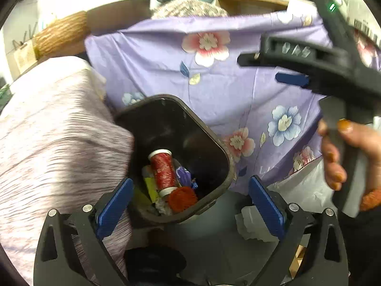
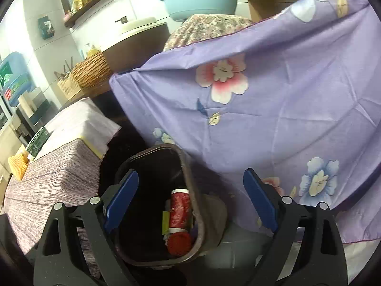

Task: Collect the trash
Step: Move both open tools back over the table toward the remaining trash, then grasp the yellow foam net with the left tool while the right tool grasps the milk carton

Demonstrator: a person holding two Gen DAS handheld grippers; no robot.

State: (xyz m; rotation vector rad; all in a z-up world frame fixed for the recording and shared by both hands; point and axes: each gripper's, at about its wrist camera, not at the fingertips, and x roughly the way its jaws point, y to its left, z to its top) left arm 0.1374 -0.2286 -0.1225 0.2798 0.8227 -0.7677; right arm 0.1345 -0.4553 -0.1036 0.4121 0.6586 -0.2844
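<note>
A lilac flowered cloth (image 2: 297, 100) drapes over furniture and fills the background, with a striped purple-grey cover (image 2: 54, 174) to its left. Between them stands a dark bin (image 1: 221, 157), its mouth facing up. At its bottom lies the collected trash: a red can (image 1: 163, 169) touching a round red-orange lump (image 1: 182, 197), with yellow and purple scraps beside them. The left gripper (image 1: 190, 207) hangs above the bin's near rim, jaws spread wide and empty. The right gripper (image 2: 190, 202) hovers over the same bin, likewise wide apart, holding nothing.
</note>
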